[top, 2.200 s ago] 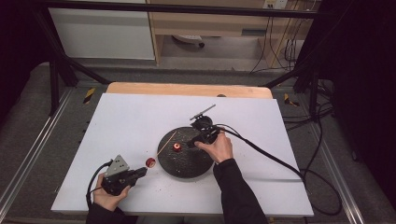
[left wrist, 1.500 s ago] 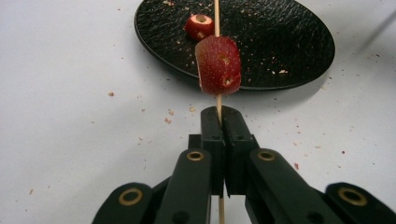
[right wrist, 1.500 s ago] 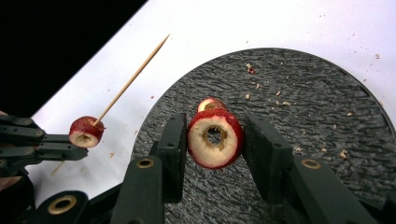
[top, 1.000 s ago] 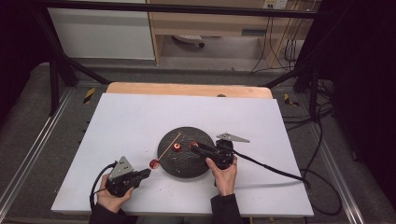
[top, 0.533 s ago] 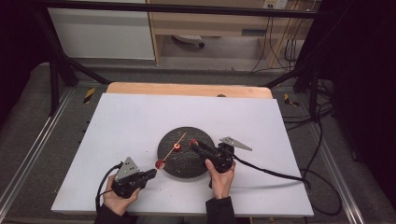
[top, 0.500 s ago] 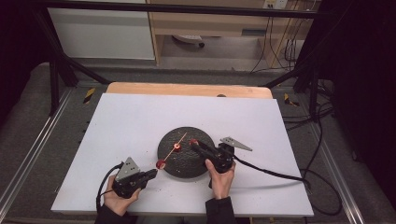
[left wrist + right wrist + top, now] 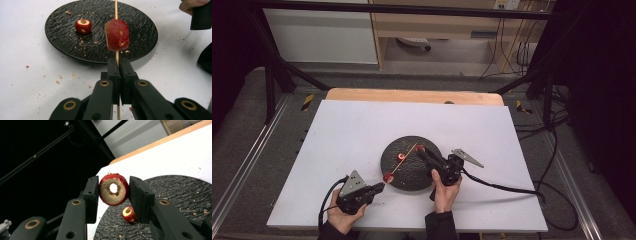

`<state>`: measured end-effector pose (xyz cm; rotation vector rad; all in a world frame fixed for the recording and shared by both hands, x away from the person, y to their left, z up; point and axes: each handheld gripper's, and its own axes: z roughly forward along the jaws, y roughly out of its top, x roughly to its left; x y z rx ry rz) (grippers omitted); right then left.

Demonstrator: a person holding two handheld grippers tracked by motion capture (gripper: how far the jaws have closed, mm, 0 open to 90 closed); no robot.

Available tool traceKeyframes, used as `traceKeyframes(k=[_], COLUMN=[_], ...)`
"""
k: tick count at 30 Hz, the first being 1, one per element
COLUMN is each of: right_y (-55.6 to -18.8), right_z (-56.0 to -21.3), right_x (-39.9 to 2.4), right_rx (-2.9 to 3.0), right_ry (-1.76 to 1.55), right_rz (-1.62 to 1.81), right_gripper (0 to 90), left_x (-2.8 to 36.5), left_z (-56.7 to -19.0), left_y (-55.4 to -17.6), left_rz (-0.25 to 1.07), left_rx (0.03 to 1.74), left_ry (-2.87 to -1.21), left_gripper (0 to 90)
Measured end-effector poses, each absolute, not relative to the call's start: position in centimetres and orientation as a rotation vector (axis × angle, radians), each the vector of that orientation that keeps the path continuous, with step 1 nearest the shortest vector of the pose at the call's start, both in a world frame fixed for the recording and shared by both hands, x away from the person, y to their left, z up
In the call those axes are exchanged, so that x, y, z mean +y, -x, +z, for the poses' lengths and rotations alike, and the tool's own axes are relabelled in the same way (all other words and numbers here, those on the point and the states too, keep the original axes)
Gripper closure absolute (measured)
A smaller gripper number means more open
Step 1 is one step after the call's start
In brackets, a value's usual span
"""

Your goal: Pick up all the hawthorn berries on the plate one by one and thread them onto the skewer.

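Step in hand: we are threading cored red fruit pieces onto a thin wooden skewer, and judging by the layout the next piece is about to go on.
Left gripper: jaws pinched tight on the skewer's lower end, one fruit piece already strung just above them.
Right gripper: jaws narrowed onto a cored fruit ring, its hole facing us, held above the plate's 12 o'clock edge.
Doing it well: we should line the ring's hole up with the skewer tip, keep the stick steady, and slide the ring on straight; a skewed push could split the ring or bend the stick.
Black plate: sits at table centre, holding one loose fruit piece near its 10 o'clock, plus scattered crumbs.
Skewer position: it slants from the plate's 7 o'clock rim across towards 1 o'clock.
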<state>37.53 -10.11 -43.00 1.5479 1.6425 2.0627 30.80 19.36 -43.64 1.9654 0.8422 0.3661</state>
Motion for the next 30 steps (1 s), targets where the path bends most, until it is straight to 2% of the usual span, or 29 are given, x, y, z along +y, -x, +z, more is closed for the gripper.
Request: traceKeyframes(k=[30], right_y=[-40.1], right_z=[-42.5], right_x=[-10.3], right_rx=[1.431], right_ry=[-1.632], right_rz=[2.202], right_gripper=[61.5], left_x=[18.5], left_z=[-44.2], left_y=[-30.4], left_rz=[0.356], left_rx=[0.859], left_ry=[-1.917], left_gripper=[88.0])
